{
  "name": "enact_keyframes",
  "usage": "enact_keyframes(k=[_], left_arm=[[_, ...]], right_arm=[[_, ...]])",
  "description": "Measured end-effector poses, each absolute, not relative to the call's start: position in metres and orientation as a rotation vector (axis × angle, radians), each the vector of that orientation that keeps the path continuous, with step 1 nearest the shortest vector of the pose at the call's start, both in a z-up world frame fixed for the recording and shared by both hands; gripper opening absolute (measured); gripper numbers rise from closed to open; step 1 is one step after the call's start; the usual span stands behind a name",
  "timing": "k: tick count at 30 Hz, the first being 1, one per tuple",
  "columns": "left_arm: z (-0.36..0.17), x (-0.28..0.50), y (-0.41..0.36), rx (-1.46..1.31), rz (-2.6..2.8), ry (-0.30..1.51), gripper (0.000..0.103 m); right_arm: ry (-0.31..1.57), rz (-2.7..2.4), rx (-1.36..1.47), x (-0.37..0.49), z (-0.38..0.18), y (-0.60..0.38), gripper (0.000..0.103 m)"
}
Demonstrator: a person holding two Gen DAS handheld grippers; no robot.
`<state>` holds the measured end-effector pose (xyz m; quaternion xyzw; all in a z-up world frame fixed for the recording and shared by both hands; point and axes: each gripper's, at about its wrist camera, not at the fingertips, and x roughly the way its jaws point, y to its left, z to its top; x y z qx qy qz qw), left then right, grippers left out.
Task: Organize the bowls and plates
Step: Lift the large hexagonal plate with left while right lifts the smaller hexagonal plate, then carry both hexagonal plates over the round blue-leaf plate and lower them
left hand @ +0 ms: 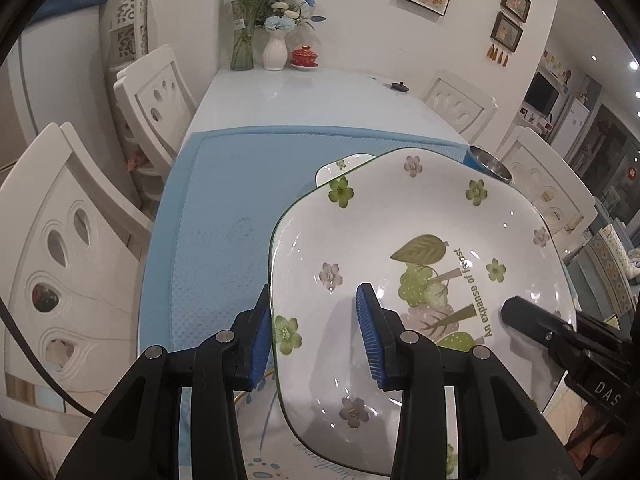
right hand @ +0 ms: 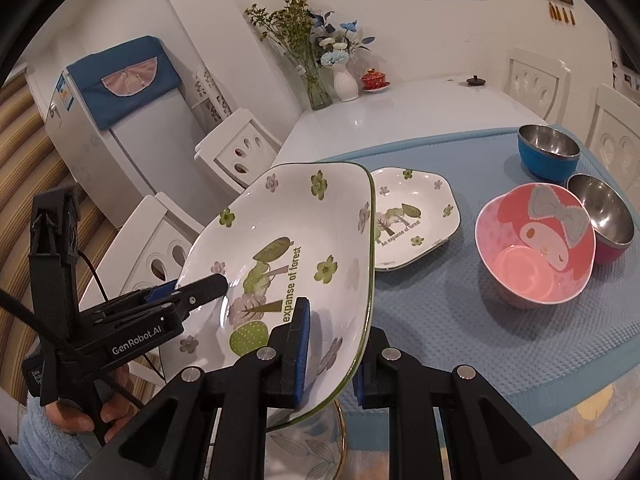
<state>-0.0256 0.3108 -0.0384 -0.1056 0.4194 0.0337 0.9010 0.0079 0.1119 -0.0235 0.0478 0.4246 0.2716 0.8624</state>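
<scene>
the large floral plate [right hand: 288,256], square-ish with a green rim and the words "an expanse of forest", is held tilted in the air above the near edge of the blue mat [right hand: 460,320]. both grippers are on it. the left gripper [left hand: 316,336] clamps the plate's left rim, one blue pad outside the rim and one inside the well; in the right wrist view the same gripper reaches in from the left, with a hand [right hand: 104,412] on its handle. the right gripper [right hand: 332,356] is closed on the plate's near rim, one blue pad against the inner face and the other behind the edge.

beneath the raised plate, at the counter's near edge, part of another plate [right hand: 308,452] with a gold rim and leaf pattern is visible; its full outline is hidden.

on the mat, just beyond the held plate, lies a smaller floral plate [right hand: 416,220] of the same pattern, flat. to its right sits a pink cartoon bowl [right hand: 536,248], tilted toward the camera and leaning against a steel bowl with red outside [right hand: 608,220]. a steel bowl with blue outside [right hand: 548,152] stands behind them, upright and apart.

the white counter [right hand: 392,112] beyond the mat carries a glass vase [right hand: 316,84], a white vase [right hand: 346,82] of blue flowers, a red lidded cup [right hand: 374,78] and a small dark lid [right hand: 476,80]. white chairs [left hand: 72,248] stand along both sides.
</scene>
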Motion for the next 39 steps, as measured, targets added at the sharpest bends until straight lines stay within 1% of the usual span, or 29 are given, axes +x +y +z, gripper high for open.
enact_keyframes(k=[7,22,39], left_arm=[[-0.042,-0.022,0.314,-0.251,0.065,0.862,0.036],[-0.047,-0.034,0.315,-0.264,0.082,0.883,0.036],[-0.047,-0.067,0.321,-0.265,0.139,0.884,0.036]], right_arm=[[0.936,0.573,0.157,0.010,-0.048,0.106,0.017],[0.968,0.596,0.170,0.008,-0.055,0.106,0.017],[0.989,0.658,0.163,-0.015,-0.061,0.111,0.018]])
